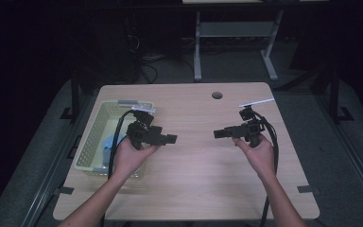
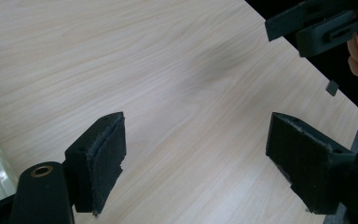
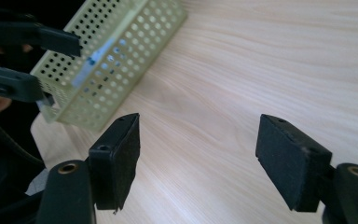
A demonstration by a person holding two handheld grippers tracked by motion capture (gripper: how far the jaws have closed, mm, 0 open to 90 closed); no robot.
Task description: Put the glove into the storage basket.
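Left gripper [image 1: 170,139] and right gripper [image 1: 219,134] both spread wide with nothing between the jaws, tips facing each other over bare table [image 1: 198,175], likely parked between picks. Perforated basket [image 1: 94,130] sits at 9 o'clock by the left hand, a blue item [image 1: 108,144] inside it.

Pale wood-grain surface [image 1: 194,165] with fine light-brown streaks. Pale yellow-green basket [image 1: 90,137], perforated all over in a regular dot grid, with something light blue [image 1: 108,144] inside. Matte black left gripper [image 1: 171,138] and right gripper [image 1: 217,134]; black jaws, brass-coloured rivets. Black cables [image 1: 116,137].
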